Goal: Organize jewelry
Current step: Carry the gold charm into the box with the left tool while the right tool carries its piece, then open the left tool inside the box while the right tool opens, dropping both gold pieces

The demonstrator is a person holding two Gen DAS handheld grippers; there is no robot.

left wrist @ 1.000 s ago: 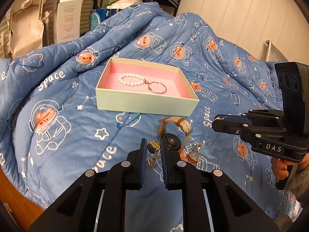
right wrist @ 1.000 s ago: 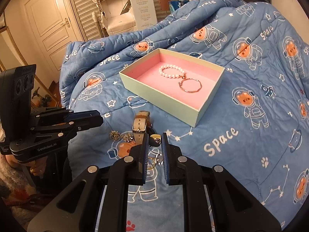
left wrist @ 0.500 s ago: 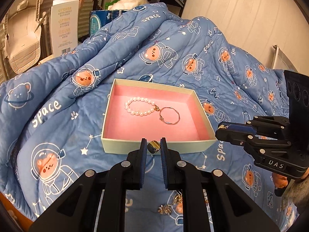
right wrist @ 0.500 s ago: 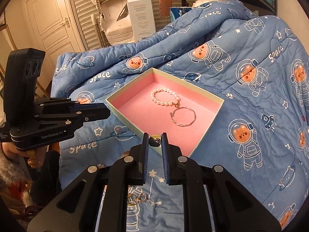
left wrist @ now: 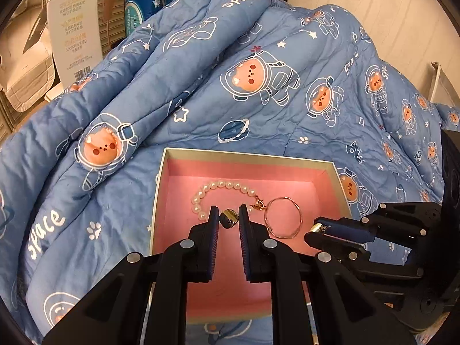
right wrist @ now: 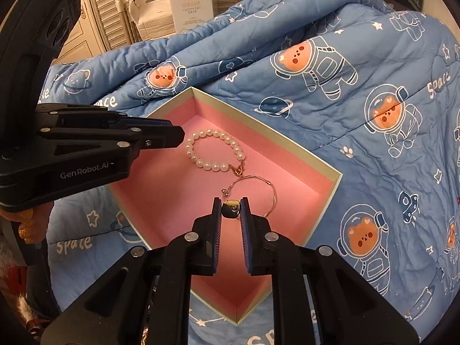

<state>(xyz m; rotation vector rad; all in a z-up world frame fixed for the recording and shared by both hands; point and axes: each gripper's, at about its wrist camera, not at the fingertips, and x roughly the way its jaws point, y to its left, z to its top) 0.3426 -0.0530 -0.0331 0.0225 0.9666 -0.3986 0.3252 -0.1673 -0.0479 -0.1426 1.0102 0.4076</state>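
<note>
Left gripper (left wrist: 227, 220): jaws pinched on a small gold earring (left wrist: 229, 218), held over the pink floor of the box (left wrist: 335, 178), just in front of the pearl bracelet (left wrist: 221, 191).

Right gripper (right wrist: 231, 211): jaws likewise pressed on a second gold earring (right wrist: 231, 208), hanging above the thin gold bangle (right wrist: 260, 191) inside the same box (seen from the left wrist, its tip shows a gold glint at the jaws).

Box contents: the bracelet lies curled toward the far-left part of the pink lining; the bangle lies next to it, touching or nearly touching its clasp.

Key relation: both earrings sit above the box interior, so the drop is straight down. The left one lies over bare lining beside the pearls; the right one is directly over the bangle's ring.

Judgement: a release now would likely land the right earring on or inside the bangle; a small shift toward the open pink area nearer the camera would keep the pieces apart.

Blanket (right wrist: 373, 57): soft and rumpled around the box, so the box may sit slightly tilted.
</note>
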